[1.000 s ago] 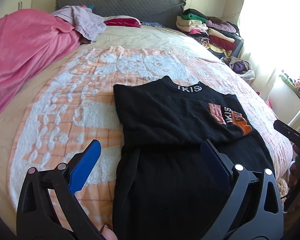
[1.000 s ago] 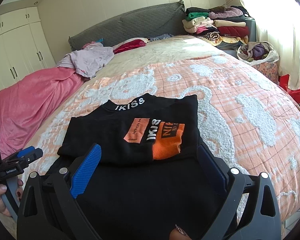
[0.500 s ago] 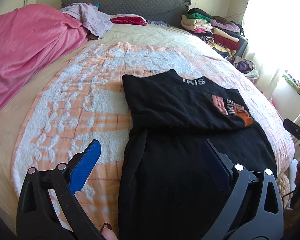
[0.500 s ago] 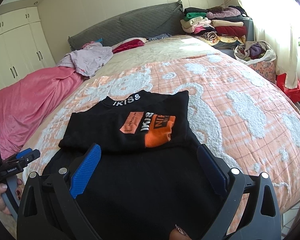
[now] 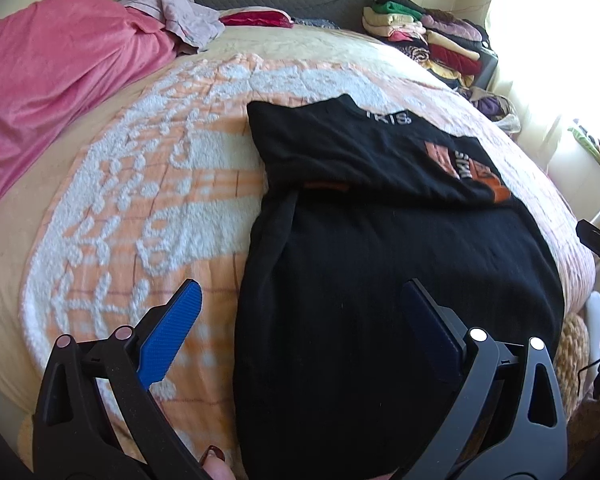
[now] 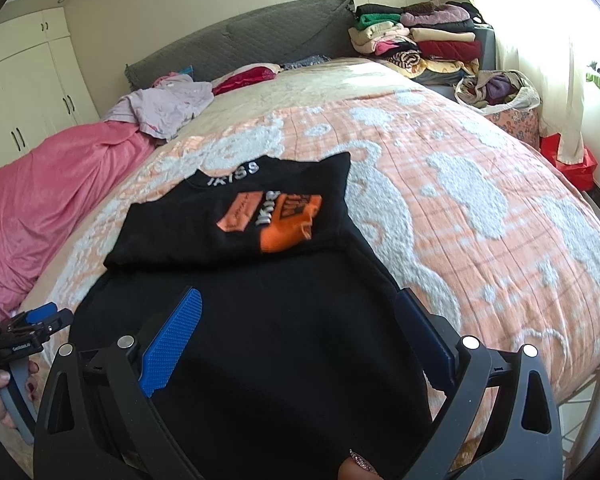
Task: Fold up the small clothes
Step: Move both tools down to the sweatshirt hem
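A black shirt (image 5: pixel 380 248) with an orange print (image 5: pixel 472 168) lies on the bed, its upper part folded down over the body; its lower part hangs toward the near bed edge. It also shows in the right wrist view (image 6: pixel 260 300), with the orange print (image 6: pixel 284 216) facing up. My left gripper (image 5: pixel 302 304) is open and empty above the shirt's left edge. My right gripper (image 6: pixel 298 308) is open and empty above the shirt's lower body. The left gripper also shows in the right wrist view (image 6: pixel 40 320) at the far left.
The bed has an orange and white blanket (image 5: pixel 140 184). A pink blanket (image 5: pixel 52 80) lies at the left. Loose clothes (image 5: pixel 180 12) lie near the grey headboard (image 6: pixel 260 32). A stack of folded clothes (image 6: pixel 416 44) and a bag of clothes (image 6: pixel 500 92) stand at the right.
Both grippers have drawn back toward the near bed edge and lower. The shirt has not moved. Both stay open.
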Demonstrator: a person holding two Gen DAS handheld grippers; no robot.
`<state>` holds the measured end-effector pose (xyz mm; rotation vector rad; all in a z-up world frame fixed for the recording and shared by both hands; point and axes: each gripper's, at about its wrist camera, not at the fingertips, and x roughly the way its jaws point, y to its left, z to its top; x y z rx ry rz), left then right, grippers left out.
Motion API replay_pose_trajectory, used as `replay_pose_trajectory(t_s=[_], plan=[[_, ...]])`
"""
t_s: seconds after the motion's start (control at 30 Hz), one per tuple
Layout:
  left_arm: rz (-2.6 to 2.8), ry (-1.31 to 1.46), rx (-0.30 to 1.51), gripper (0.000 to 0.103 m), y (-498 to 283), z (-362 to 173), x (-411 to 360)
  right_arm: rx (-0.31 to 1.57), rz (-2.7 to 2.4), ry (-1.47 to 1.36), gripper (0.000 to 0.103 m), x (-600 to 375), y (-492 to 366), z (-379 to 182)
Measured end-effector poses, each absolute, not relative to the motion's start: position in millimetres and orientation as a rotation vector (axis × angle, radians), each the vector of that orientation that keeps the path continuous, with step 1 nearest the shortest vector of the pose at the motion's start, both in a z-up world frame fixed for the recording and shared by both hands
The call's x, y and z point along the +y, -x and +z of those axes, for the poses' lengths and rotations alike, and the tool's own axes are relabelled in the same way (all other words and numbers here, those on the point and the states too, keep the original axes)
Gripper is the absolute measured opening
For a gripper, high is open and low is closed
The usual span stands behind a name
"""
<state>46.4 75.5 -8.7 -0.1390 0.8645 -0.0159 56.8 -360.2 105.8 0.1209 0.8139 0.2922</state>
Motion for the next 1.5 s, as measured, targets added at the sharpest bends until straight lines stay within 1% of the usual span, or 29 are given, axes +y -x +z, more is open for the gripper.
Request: replay_pose_trajectory(t_s=[0.43,0.87,0.93,1.03,1.1,1.23,1.27,1.5], plan=[[-0.008,0.169,0.920,0.093,-19.5,-25.0,86.9,0.914,0.282,-0.078,0.096,-371.1,-32.2,69.1],[-0.075,0.255,0.983,0.093,6.0,-43.7,89.9,0.942,0.260,-0.105,0.096,-389.1,-19.0,57.2],[-0.084,0.262,0.995,0.092,9.1,-46.9,89.3,0.947,0.263,-0.112,0.096,-392.7,-16.5,56.0],[-0.098,0.264,1.016,0.086,12.3,-51.1,88.3,0.960,0.265,-0.119,0.096,-397.0,-13.8,53.0],[-0.101,0.262,1.027,0.080,14.1,-54.1,86.7,0.968,0.259,-0.114,0.096,-399.6,-11.0,50.3],[-0.109,0.252,1.046,0.072,20.2,-61.2,80.0,0.996,0.253,-0.120,0.096,-405.8,-5.4,42.5],[-0.121,0.255,1.052,0.067,21.8,-63.0,78.5,1.003,0.254,-0.121,0.096,-406.9,-4.1,40.7],[-0.122,0.256,1.062,0.066,26.0,-68.6,77.3,1.093,0.303,-0.096,0.096,-410.7,4.5,25.4]])
